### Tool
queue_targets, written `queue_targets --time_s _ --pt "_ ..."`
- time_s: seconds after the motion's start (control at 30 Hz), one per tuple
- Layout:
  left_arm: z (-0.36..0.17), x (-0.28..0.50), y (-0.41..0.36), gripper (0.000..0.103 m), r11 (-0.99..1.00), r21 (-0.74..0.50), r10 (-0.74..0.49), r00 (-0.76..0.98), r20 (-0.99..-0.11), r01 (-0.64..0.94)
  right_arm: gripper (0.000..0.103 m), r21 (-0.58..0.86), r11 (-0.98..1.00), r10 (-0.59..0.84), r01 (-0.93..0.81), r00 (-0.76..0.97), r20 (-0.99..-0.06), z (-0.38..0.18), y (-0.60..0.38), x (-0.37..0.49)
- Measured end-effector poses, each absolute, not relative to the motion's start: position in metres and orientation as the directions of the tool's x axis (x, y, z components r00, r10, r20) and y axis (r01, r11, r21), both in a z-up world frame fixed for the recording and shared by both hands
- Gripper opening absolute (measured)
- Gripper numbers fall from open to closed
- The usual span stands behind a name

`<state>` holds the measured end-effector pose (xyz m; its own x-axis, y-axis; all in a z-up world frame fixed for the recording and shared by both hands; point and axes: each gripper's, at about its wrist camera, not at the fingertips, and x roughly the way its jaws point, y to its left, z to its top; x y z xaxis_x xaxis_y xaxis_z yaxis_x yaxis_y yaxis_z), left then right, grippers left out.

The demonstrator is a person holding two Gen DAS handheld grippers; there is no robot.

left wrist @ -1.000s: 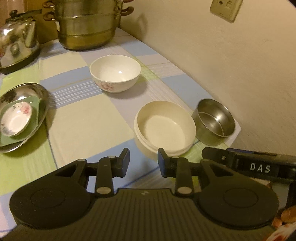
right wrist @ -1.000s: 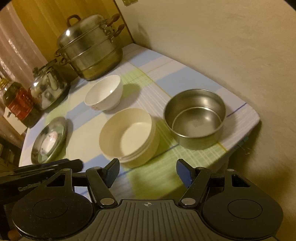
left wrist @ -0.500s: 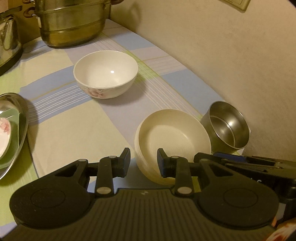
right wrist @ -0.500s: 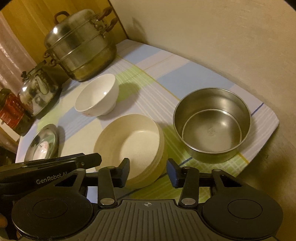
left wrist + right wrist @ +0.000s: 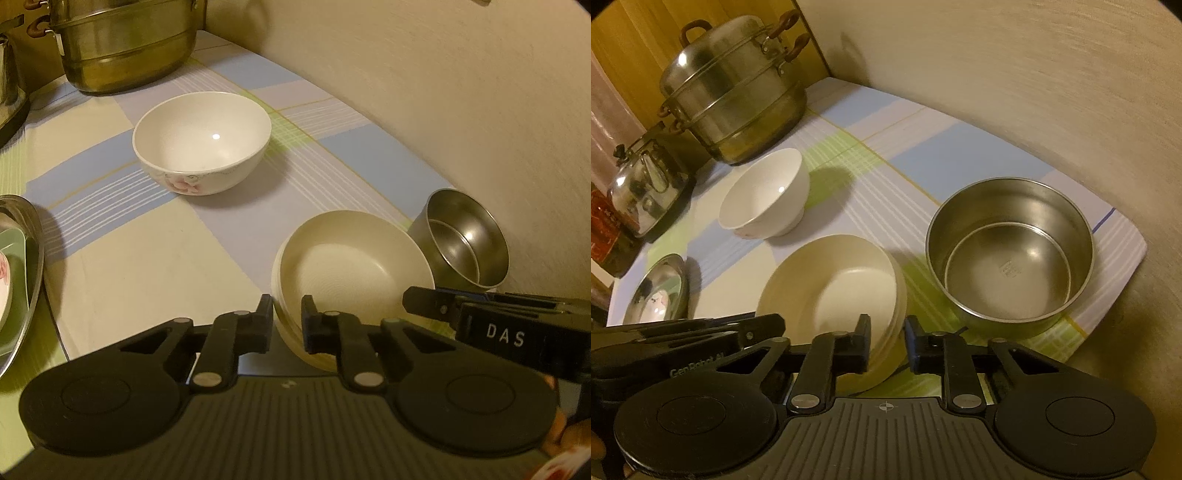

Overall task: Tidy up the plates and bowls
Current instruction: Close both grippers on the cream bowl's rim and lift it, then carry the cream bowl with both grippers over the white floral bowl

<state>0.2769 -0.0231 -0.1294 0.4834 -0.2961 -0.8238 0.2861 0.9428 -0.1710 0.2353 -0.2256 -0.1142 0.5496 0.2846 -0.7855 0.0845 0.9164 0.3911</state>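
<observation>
- My left gripper [image 5: 287,317] angles steeply down toward the table, and its jaws are closing over the near rim of the cream bowl stack [image 5: 351,266]: one finger sits outside the wall, the other inside.
- My right gripper [image 5: 886,341] tilts down much the same way, jaws likewise closing across the stack's near rim on its other side. In the right wrist view the bowl wall runs between the two fingers.
- I cannot tell whether the pads already press the rim on either side.
- In the left view the right gripper's body reaches in from the right edge, just beside the stack.
- The stack opens upward and looks slightly tipped, its near edge raised.
- It sits on the checked tablecloth [image 5: 147,266] close to the near table edge, just beside the steel pot [image 5: 1010,254] by the wall.
- The white floral bowl [image 5: 202,142] stands upright farther back, well apart from the stack.
- A steel plate [image 5: 657,291] lies off to the left.
</observation>
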Motion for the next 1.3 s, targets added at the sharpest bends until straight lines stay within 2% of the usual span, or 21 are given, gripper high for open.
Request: queue_targets --time_s 0.23,0.7,1.3 --pt "-0.12 0.274 -0.016 0.014 0.945 -0.171 -0.296 0.506 -0.81 0.28 0.018 0.386 0.921 0.292 0.054 0.559 -0.776 -0.106 -0.222 0.237" --pt "-0.069 0.282 0.011 0.014 0.955 -0.181 -0.287 0.595 -0.75 0.234 0.018 0.412 0.911 0.353 -0.026 0.566 -0.745 -0.062 -0.206 0.259" --pt "-0.041 0.352 0.045 0.014 0.973 -0.185 -0.228 0.679 -0.698 0.137 0.018 0.458 0.884 0.434 -0.096 0.538 -0.723 -0.038 -0.177 0.36"
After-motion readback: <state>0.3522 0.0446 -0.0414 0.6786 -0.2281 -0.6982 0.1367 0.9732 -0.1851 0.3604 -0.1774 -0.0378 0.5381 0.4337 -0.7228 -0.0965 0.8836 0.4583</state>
